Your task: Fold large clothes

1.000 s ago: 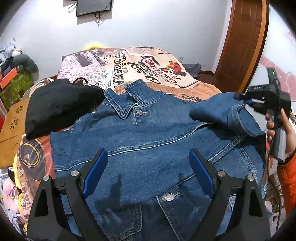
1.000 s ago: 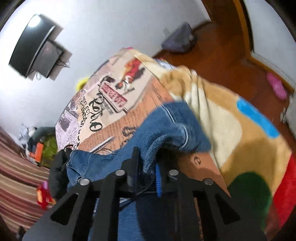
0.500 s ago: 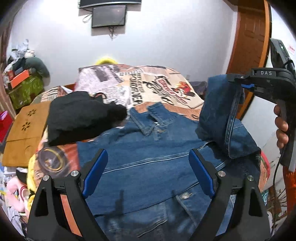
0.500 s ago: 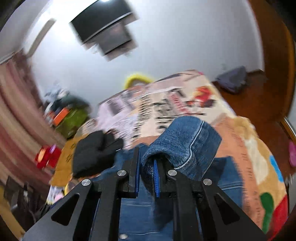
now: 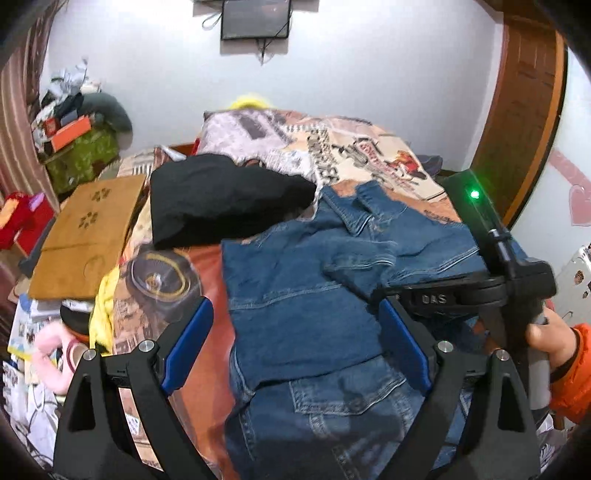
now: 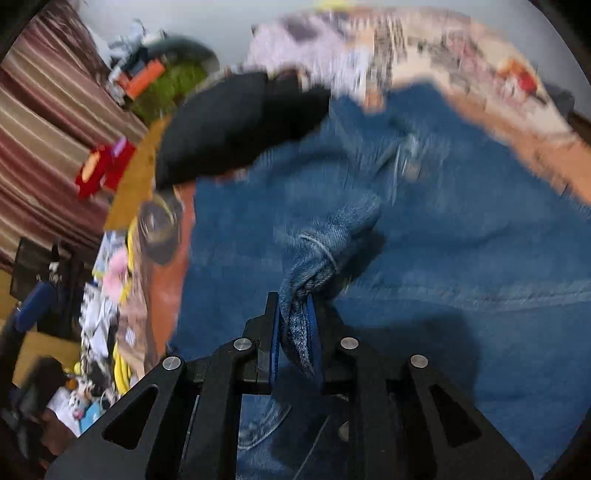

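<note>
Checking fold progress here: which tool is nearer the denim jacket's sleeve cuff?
Right. The right tool is shut on the sleeve cuff, holding it over the denim jacket. The left tool is open, apart from the cuff, above the jacket's lower front.

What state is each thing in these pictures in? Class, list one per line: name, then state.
Denim jacket: lying on the bed, its sleeve folded across its front.
Black garment: bundled beside the jacket collar.
Left hand-held gripper: open, holding nothing.
Right hand-held gripper: shut on the sleeve cuff.
Wall screen: off.

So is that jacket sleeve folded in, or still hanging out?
Folded in: the sleeve lies across the jacket front, its cuff pinched in the right gripper.
</note>
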Demonstrator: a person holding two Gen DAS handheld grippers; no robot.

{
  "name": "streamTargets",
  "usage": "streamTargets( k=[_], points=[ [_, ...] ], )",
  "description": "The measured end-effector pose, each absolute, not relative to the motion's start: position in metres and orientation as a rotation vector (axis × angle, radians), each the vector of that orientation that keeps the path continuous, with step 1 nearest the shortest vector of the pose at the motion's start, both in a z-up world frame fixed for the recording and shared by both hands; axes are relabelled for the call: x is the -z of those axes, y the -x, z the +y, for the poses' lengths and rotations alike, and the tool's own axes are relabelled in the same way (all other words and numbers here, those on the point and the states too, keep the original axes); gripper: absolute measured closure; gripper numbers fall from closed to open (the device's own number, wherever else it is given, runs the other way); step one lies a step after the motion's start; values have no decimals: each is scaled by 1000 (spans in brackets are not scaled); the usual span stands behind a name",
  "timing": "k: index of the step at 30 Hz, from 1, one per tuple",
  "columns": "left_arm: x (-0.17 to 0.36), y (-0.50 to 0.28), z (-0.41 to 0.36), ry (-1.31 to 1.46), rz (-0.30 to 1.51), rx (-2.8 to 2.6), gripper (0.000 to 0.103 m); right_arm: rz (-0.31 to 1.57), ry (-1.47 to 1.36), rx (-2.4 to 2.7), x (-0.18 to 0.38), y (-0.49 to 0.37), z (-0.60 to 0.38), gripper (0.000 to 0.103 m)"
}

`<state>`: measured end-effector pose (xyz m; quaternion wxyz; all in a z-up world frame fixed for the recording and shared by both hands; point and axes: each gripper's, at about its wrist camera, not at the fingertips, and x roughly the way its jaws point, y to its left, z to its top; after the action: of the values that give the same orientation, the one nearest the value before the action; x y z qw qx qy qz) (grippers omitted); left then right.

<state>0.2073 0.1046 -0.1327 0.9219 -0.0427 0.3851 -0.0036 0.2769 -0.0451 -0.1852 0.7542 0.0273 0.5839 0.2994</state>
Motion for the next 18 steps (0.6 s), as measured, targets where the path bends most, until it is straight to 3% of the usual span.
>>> streamTargets(
  k=[5,9,11,13,15,18],
  points=[
    [151,-218,106,173,863,32,12,1208,-11,-663,158,-260,-66,82],
    [158,-233,88,176,896,68,12,1081,63,-642,120,-247,-97,70],
    [161,-243,72,155,915,92,12,1005,84,-611,100,-243,-117,60],
    [164,-254,58,144,934,122,12,948,87,-572,88,-242,-137,44],
    [168,-266,44,148,959,142,12,911,71,-533,80,-243,-158,39],
    [175,-287,23,150,999,175,12,891,51,-437,78,-247,-194,39]
  ],
)
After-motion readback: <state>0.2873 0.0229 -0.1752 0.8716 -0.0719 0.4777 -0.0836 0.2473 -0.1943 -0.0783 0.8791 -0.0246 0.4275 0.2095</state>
